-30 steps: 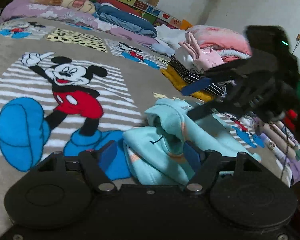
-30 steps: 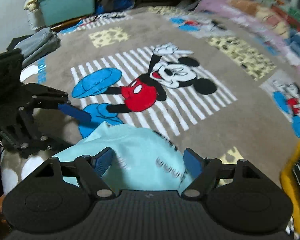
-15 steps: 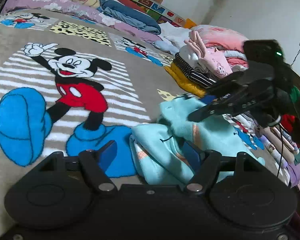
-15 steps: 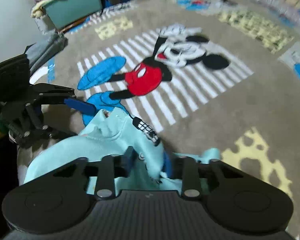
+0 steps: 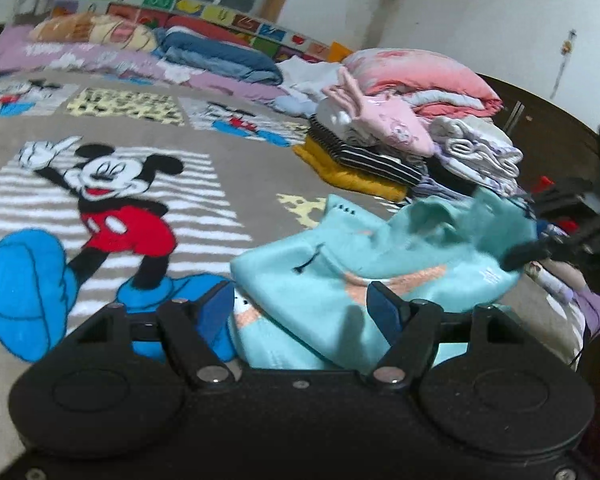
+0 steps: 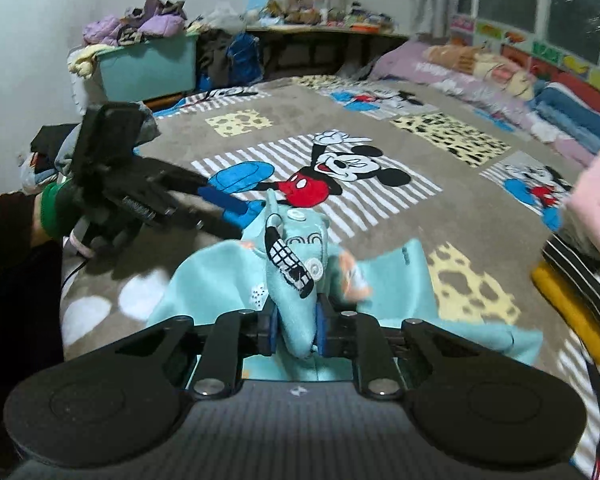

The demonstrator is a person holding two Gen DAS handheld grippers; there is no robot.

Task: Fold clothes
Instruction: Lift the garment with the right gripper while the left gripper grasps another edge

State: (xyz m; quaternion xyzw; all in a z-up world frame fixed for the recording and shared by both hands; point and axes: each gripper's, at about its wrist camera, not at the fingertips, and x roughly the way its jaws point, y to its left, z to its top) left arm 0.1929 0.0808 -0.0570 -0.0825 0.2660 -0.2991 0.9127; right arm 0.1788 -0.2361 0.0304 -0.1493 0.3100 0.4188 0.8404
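Left wrist view
- Change: a second ago we saw the right gripper [image 5: 556,240] open above the light-blue garment [image 5: 340,272]; now it grips the cloth's far edge and draws it up and rightward.
- Meaning: we judge a fold is beginning, one side lifted.
- Left gripper [image 5: 300,312]: jaws wide as before, garment lying between the fingers, pads not pressing it.
- Garment place: bunched on the cartoon-mouse blanket [image 5: 220,184], just in front of us.
- Stack of folded clothes [image 5: 372,152]: behind the garment, on the blanket.

Right wrist view
- Right gripper [image 6: 294,330]: jaws closing narrow, a ridge of the garment [image 6: 296,280] pinched between the pads.
- Left gripper [image 6: 224,208]: near the garment's far-left edge, fingers spread.
- Teal bin [image 6: 148,68]: heaped with purple and pale clothing.
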